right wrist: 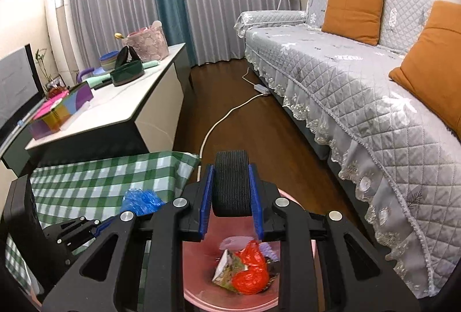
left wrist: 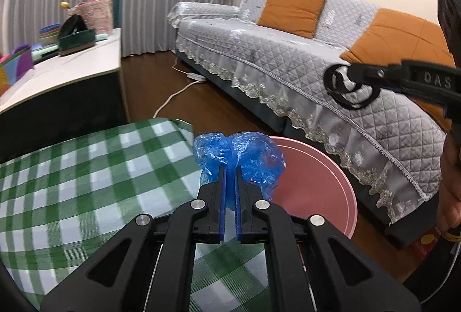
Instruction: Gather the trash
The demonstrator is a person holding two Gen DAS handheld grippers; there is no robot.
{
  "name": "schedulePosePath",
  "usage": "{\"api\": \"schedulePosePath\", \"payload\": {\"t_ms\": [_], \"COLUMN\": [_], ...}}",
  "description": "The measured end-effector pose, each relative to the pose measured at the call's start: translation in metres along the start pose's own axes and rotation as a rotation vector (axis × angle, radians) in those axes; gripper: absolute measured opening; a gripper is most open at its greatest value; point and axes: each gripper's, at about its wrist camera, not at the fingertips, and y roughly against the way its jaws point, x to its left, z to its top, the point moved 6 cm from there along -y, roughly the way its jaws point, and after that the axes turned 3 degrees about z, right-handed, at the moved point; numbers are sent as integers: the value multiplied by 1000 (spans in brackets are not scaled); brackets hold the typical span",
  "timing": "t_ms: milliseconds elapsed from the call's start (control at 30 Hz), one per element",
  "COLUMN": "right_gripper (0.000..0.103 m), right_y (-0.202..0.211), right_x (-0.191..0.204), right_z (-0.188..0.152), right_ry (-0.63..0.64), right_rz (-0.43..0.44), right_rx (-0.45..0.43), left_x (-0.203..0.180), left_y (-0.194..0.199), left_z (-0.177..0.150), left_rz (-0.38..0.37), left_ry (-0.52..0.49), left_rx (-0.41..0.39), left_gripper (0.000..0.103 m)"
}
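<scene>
Left gripper (left wrist: 230, 168) pinches a blue bag (left wrist: 239, 152) over the checked cloth (left wrist: 86, 168); right gripper (right wrist: 231, 168) clamps a black band (right wrist: 232, 182) above the pink bin (right wrist: 201, 296), sofa (right wrist: 345, 76) alongside.

White letters "DAS" on the black right gripper (left wrist: 353, 87), cut off at the frame edge

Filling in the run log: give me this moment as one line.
left claw: shut on blue plastic bag | right claw: shut on black strap roll | pink bin: red bag inside
</scene>
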Motion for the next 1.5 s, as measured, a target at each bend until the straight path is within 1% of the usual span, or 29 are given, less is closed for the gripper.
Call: {"api": "schedulePosePath", "payload": {"t_ms": [267, 300, 367, 400, 433, 467, 500, 533, 600, 700, 767, 833, 867, 933, 1000, 1067, 1100, 1167, 1267, 1333, 1400, 1433, 1500], "right_gripper": [25, 26, 35, 44, 51, 54, 56, 59, 64, 66, 69, 75, 77, 88, 92, 95, 97, 98, 98, 98, 98, 98, 98], "right_y": [-15, -16, -17, -17, -17, -17, -17, -17, -15, -11, -8, -2, 2, 15, 32, 44, 51, 61, 77, 93, 108, 115, 129], "right_x": [-14, -15, -18, -19, -21, -21, -21, -20, -19, -17, -16, -13, -11, -1, 14, 25, 31, 40, 55, 64, 73, 77, 84], "right_z": [-4, -4, -4, -4, -4, -4, -4, -3, -2, 2, 4, 6, 8, 15, 21, 24, 25, 27, 34, 39, 40, 38, 30], "right_ry": [-23, -25, -35, -41, -48, -52, -52, -51, -51, -61, -72, -75, -68, -31, 8, 31, 42, 46, 39, 31, 29, 33, 33], "right_rz": [-39, -45, -62, -62, -63, -66, -69, -71, -73, -71, -70, -71, -79, -94, -81, -68, -63, -44, -10, 7, 28, 32, 40], "right_rx": [30, 31, 33, 32, 31, 32, 31, 30, 25, 12, 5, -7, -17, -56, -100, -124, -135, -144, -146, -165, -176, -177, -181], "left_x": [-23, -26, -29, -29, -29, -28, -26, -25, -23, -20, -18, -14, -12, -7, -1, 3, 6, 9, 14, 16, 16, 17, 22], "left_y": [-13, -14, -16, -16, -16, -16, -15, -14, -10, -1, 6, 17, 23, 38, 55, 69, 82, 99, 131, 155, 175, 183, 204], "left_z": [-5, -6, -8, -9, -9, -9, -9, -8, -7, -4, -2, 2, 4, 8, 13, 17, 20, 23, 24, 21, 19, 18, 17], "left_rz": [-54, -64, -87, -90, -89, -88, -87, -88, -83, -70, -56, -35, -27, -12, 3, 18, 33, 60, 110, 148, 171, 178, 193], "left_ry": [-47, -54, -62, -64, -63, -61, -56, -53, -53, -62, -67, -70, -72, -72, -68, -59, -48, -30, 22, 44, 44, 45, 56], "left_rx": [14, 16, 23, 24, 25, 25, 24, 21, 20, 12, 5, -9, -16, -27, -42, -56, -70, -87, -112, -125, -133, -137, -144], "left_gripper": [5, 5, 7, 9, 18, 29, 34, 36, 36, 40, 50, 57, 58, 58, 59, 66, 67, 72, 79, 80, 83, 87, 87]}}
